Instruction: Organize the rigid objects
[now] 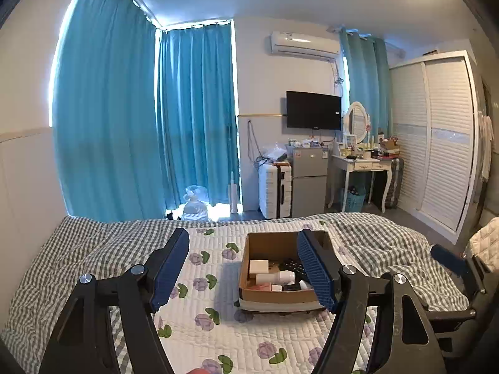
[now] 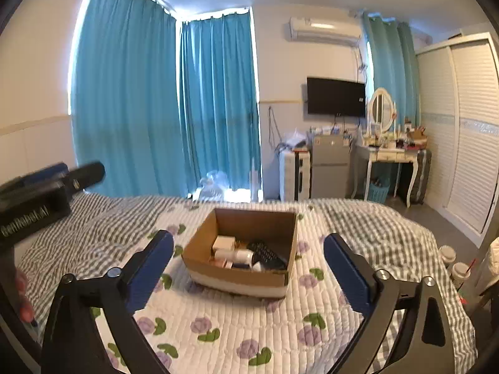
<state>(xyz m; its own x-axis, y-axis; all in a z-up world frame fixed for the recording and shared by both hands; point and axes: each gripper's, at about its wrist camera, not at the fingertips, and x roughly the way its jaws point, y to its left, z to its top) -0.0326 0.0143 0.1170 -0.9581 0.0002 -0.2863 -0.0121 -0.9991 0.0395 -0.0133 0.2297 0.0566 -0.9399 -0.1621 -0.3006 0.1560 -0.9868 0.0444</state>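
Observation:
An open cardboard box (image 1: 265,243) (image 2: 199,246) stands on the flowered quilt in the middle of the bed. In it lie a white bottle (image 1: 276,277) (image 2: 234,254), a small white box (image 1: 259,268) (image 2: 223,243), a black remote (image 1: 293,266) (image 2: 268,257) and other small items. My left gripper (image 1: 246,268) is open and empty above the quilt, its right finger in front of the box. My right gripper (image 2: 249,268) is open and empty, held a little before the box. The right gripper shows at the right edge of the left wrist view (image 1: 449,260); the left gripper shows at the left edge of the right wrist view (image 2: 46,187).
The bed has a grey checked blanket (image 1: 78,243) (image 2: 389,227) around the quilt. Beyond the bed stand blue curtains (image 1: 124,124), a white suitcase (image 1: 274,190), a small fridge (image 1: 308,180), a dressing table (image 1: 361,165) and a white wardrobe (image 1: 436,140). Two cups (image 2: 455,265) sit at the bed's right side.

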